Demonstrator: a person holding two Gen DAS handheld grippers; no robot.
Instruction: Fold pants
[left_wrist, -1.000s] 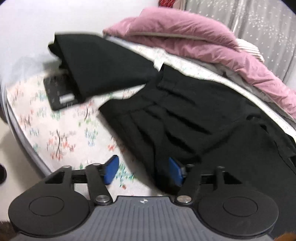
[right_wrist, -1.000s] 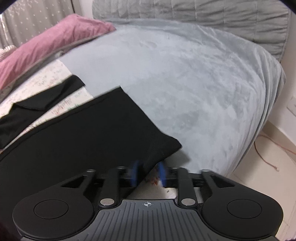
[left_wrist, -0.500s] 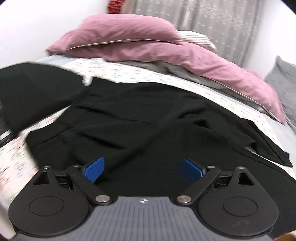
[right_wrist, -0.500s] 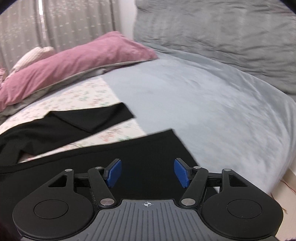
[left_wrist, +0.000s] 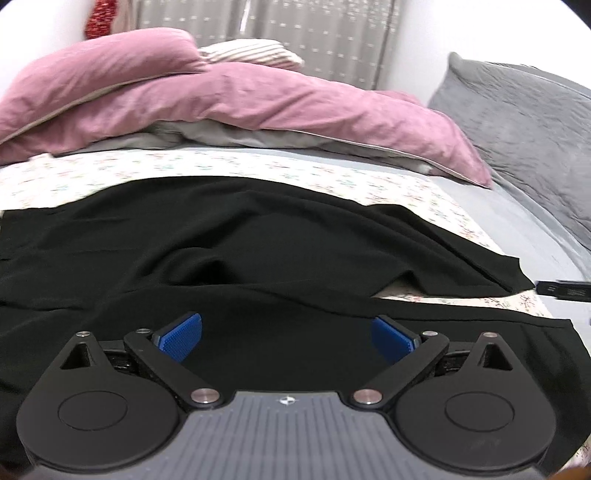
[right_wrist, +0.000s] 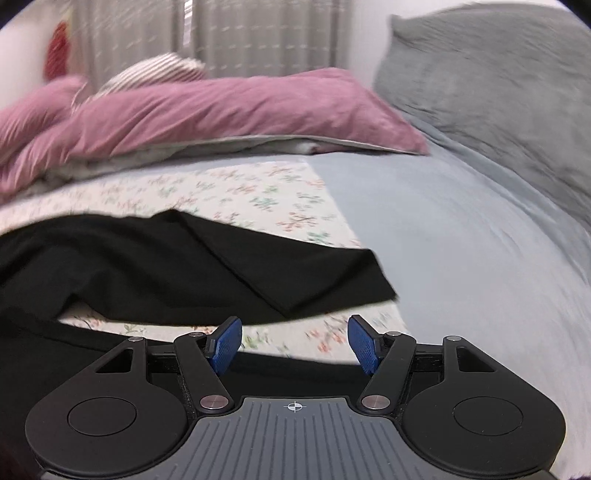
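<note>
Since both grippers carry nothing, the black pants (left_wrist: 229, 236) lie free on the floral sheet (left_wrist: 258, 166), in front of the pink duvet (left_wrist: 236, 99), which serves as the landmark here.

Left side: the left gripper (left_wrist: 286, 338) has its blue pads spread wide, nothing between them. It hangs low over the near fabric, on the side of the pants away from the pink duvet. Contact with the cloth cannot be told from this view. Judgement: the wide spread suits taking a thick edge or a doubled layer.

Centre: the pants run parallel to the pink duvet's front edge. Long axis left to right across the bed. The wider, bunched part sits at the left, so the waist likely points left; the waistband itself is not clearly seen. A soft hump and creases sit mid-garment, so the cloth is not yet flat.

Right side: two leg ends point right. The farther leg hem (right_wrist: 332, 273) lies nearer the pink duvet; the other leg lies further from it, a strip of sheet showing between them. The right gripper (right_wrist: 295, 345) is also wide apart and empty, its pads over that strip.

Judgement: legs not yet stacked; fold barely begun.
</note>
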